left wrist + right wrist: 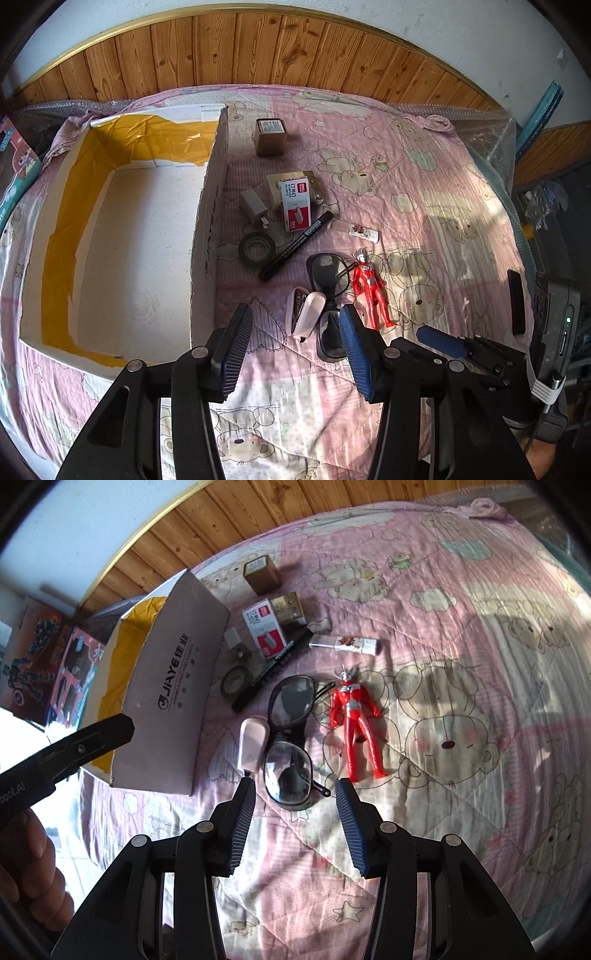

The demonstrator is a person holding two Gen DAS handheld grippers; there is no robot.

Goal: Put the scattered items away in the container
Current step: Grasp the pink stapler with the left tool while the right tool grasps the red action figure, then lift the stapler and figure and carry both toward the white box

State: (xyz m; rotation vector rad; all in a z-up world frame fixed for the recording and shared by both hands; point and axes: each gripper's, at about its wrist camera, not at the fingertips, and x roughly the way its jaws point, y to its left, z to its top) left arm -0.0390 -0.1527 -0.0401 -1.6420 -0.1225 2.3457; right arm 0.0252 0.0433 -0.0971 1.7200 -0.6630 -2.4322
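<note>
An open cardboard box (212, 192) with yellow tape inside lies at the left on a pink quilt; its outer wall (173, 686) carries print. Right of it lie a brown cube box (270, 137), a staples box (293, 205), a grey charger (254, 206), a tape roll (257, 249), a black marker (295, 245), a white lighter (364, 233), black glasses (291, 738), a pink stapler (253, 746) and a red toy figure (354, 720). My left gripper (295, 317) hangs open above the stapler and glasses. My right gripper (295, 786) is open just short of the glasses.
Wood panelling (258, 51) backs the bed. Toy boxes (44, 664) stand left of the cardboard box. A person's hand (29, 853) holds the left gripper's handle. Bubble wrap (495, 140) covers the quilt's right edge. Bare quilt (480, 775) spreads to the right.
</note>
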